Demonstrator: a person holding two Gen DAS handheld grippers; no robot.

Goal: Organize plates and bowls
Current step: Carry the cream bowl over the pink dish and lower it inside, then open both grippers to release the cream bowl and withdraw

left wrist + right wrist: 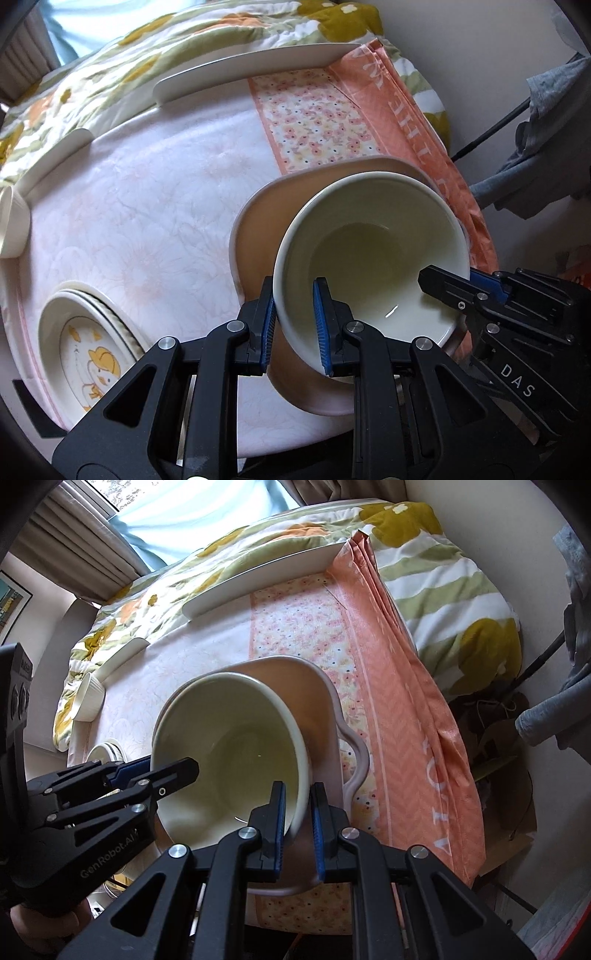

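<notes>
A cream bowl (369, 240) (236, 746) sits tilted over a pink dish with a wavy handle (258, 229) (332, 716). My left gripper (295, 325) is shut on the bowl's near-left rim, one finger inside and one outside. My right gripper (297, 823) is shut on the bowl's near-right rim the same way. Each gripper shows in the other's view, the right (461, 291) and the left (155, 775). A stack of duck-print plates (88, 354) (105, 751) lies at the left.
A long white plate (255, 70) (266, 576) lies at the table's far edge, another white plate (59, 155) (122, 657) and a small ribbed white bowl (11, 225) (88, 698) at the far left. A pink tablecloth (147, 206) covers the table; a floral quilt (443, 572) lies beyond.
</notes>
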